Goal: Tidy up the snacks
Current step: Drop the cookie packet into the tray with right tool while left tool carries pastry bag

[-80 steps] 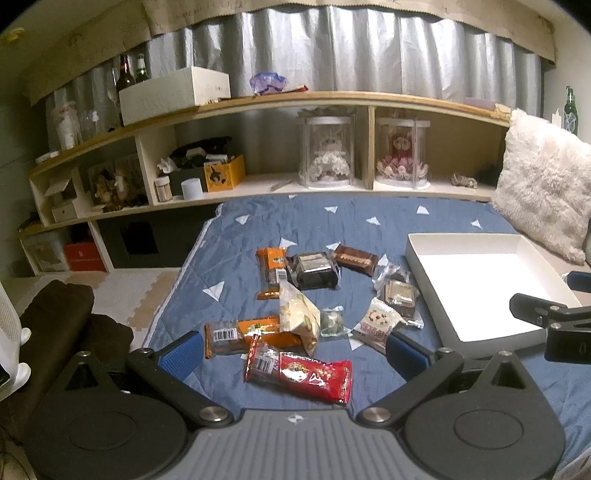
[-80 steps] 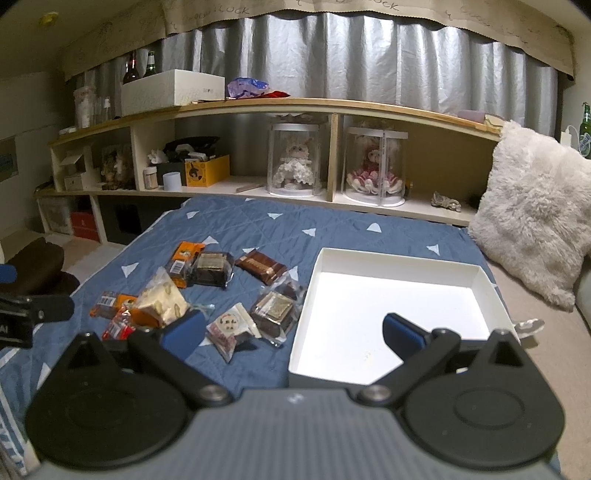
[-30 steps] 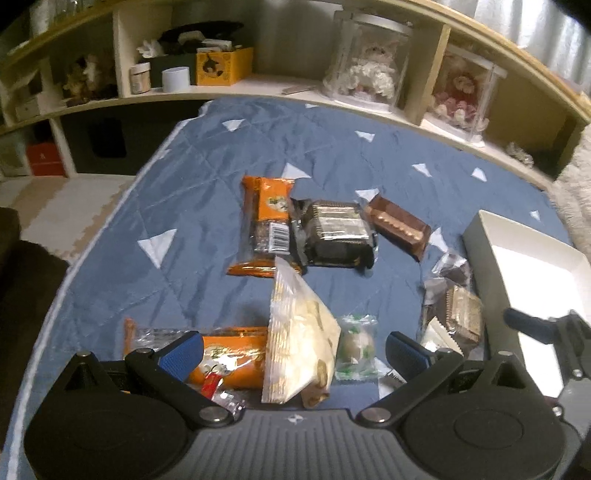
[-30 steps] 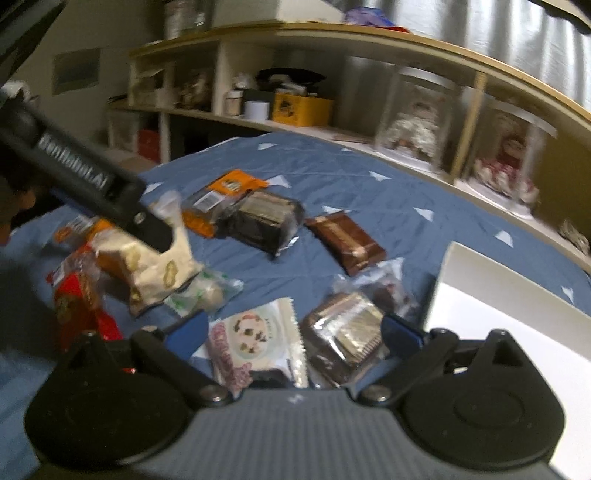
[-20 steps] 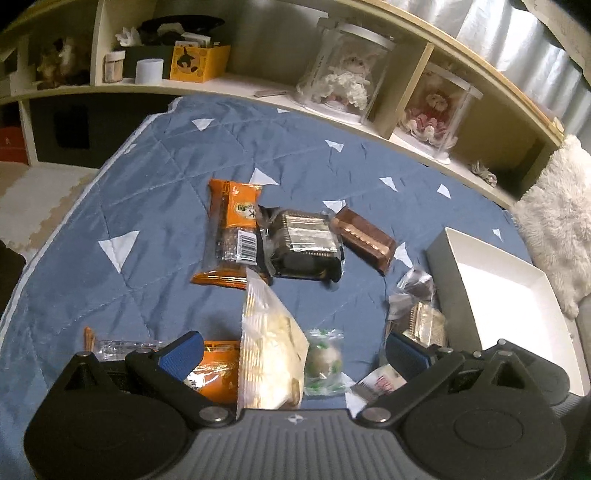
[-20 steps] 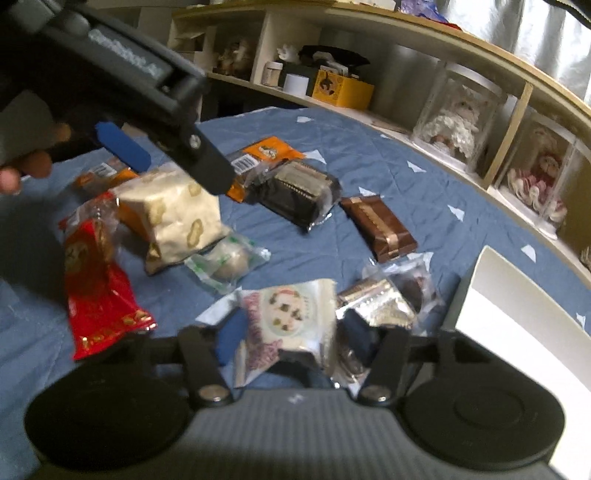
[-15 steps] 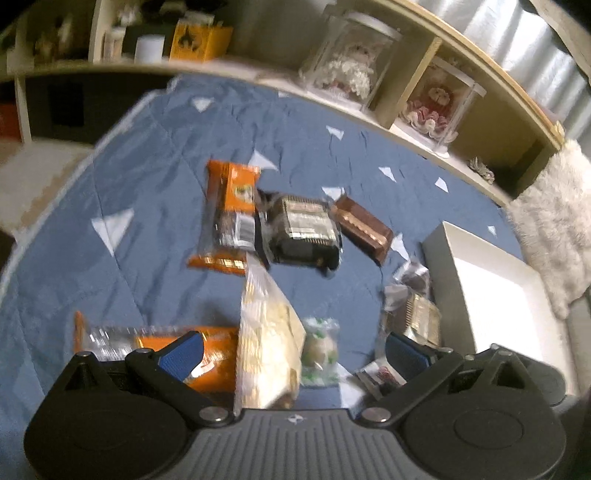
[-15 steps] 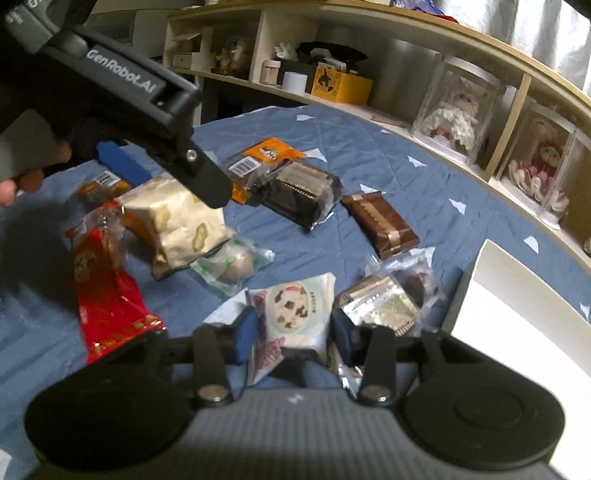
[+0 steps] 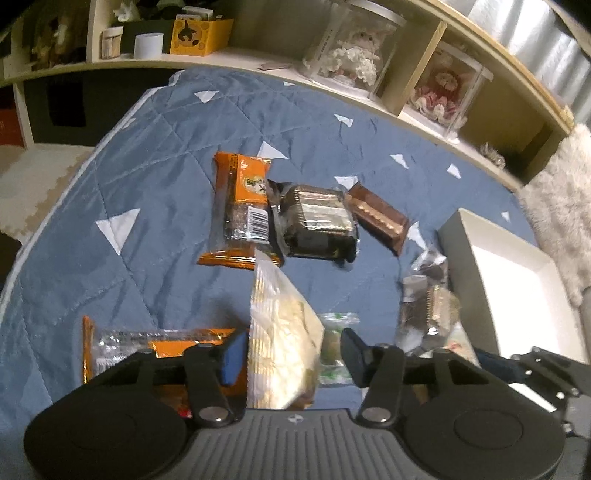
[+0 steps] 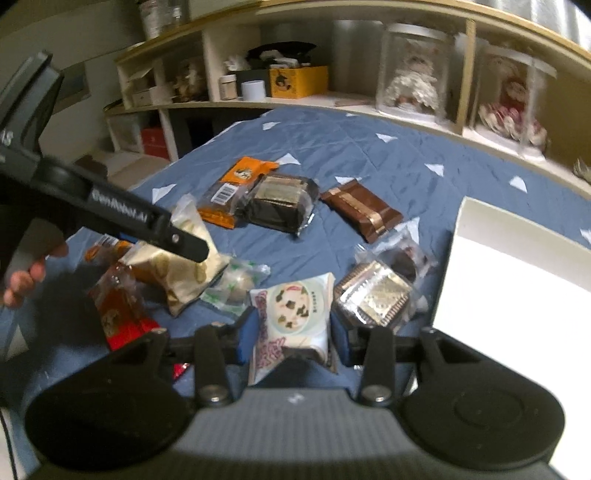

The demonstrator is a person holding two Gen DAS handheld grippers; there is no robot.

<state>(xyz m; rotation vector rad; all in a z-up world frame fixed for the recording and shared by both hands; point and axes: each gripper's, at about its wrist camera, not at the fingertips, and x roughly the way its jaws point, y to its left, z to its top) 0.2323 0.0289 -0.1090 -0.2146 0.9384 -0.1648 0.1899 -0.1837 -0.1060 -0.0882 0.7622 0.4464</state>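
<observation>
**Both tools down among the snacks on the bed**

My right tool (image 10: 291,334) had its blue-padded fingers pressed against both sides of a white cookie packet (image 10: 295,310), gripping it low over the quilt. My left tool (image 9: 290,354) sat with its fingers on either side of a pale gold snack bag (image 9: 280,332) and a small green-and-white wrapped sweet (image 9: 332,343); the fingers stood partly apart, and I could not tell whether they were pinching the bag or only flanking it. In the right wrist view my left tool reached in from the left edge, tilted down toward the gold bag, with my fingers (image 10: 22,280) curled around its handle.

The snacks lay scattered on a blue quilted bedspread (image 9: 155,192) with white triangles. Near the left tool lay an orange packet (image 9: 122,343); farther out were another orange packet with a barcode (image 9: 240,206), a dark wrapped cake (image 9: 317,221) touching it, and a brown chocolate bar (image 9: 376,218) just beside that. A foil-trayed cake in clear wrap (image 10: 373,295) sat beside the cookie packet, and a red packet (image 10: 122,314) lay to the left. The white box (image 10: 517,280) stood open to the right of the snacks.

Behind the bed ran a wooden shelf (image 9: 424,62) holding a yellow box (image 9: 199,31) and two dolls in clear cases (image 9: 354,48). A fluffy pillow (image 9: 557,206) sat at the far right.
</observation>
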